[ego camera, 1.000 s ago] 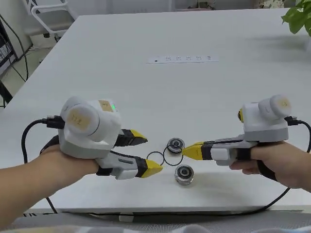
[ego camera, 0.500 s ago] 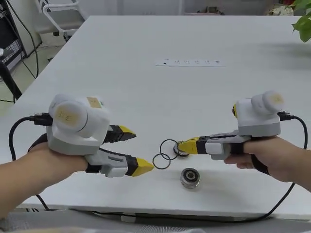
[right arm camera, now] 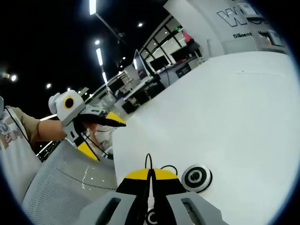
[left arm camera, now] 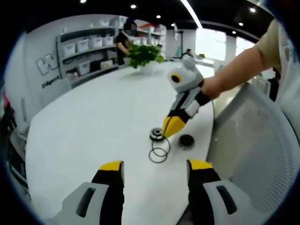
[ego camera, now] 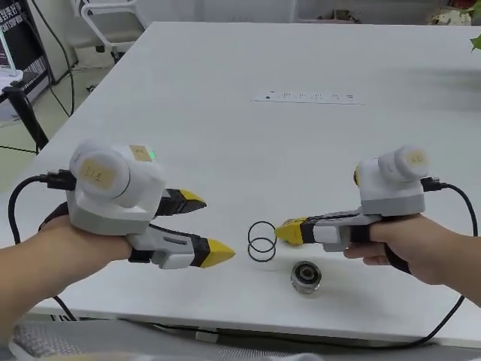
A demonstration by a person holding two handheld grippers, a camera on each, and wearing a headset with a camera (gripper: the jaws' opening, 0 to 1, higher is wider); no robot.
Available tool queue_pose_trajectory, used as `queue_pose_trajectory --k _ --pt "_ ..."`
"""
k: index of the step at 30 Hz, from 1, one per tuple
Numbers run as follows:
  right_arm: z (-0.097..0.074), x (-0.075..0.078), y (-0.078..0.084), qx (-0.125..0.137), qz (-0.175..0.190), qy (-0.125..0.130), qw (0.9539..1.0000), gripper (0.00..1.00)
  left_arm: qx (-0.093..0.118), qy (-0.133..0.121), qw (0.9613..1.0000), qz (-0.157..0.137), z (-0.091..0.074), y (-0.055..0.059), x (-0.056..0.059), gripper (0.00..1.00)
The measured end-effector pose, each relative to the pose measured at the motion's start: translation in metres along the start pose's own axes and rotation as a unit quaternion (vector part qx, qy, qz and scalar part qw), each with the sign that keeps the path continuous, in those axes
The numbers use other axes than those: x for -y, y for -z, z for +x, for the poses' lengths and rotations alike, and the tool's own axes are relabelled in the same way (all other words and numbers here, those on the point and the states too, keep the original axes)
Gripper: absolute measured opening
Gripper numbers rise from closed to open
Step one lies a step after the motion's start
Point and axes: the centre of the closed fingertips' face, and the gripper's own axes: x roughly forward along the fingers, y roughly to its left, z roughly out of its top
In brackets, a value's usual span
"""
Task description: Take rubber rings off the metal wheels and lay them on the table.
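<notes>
Head view overhead; gripper views facing across table [ego camera: 301,135].

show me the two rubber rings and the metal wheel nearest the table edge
far rubber ring [ego camera: 249,231], head view, left side of its band
near rubber ring [ego camera: 261,261], head view, nearest part of its band
metal wheel [ego camera: 306,276], head view, its hub

Looking across a broad white table [ego camera: 225,90] carrying a socket strip [ego camera: 308,96] toward its far side. Seeing a white chair [ego camera: 105,19] standing far left on pale floor [ego camera: 52,98], shelves [left arm camera: 84,49] of bins lining the wall, strip lights [right arm camera: 99,56] glowing overhead.
</notes>
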Motion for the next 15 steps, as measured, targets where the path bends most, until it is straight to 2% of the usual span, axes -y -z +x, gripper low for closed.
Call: queue_pose_trajectory --k 15 --pt "0.010 0.014 0.010 -0.018 0.013 0.018 0.9996 0.00 -0.003 -0.010 0.9999 -0.008 -0.006 0.005 -0.008 0.54"
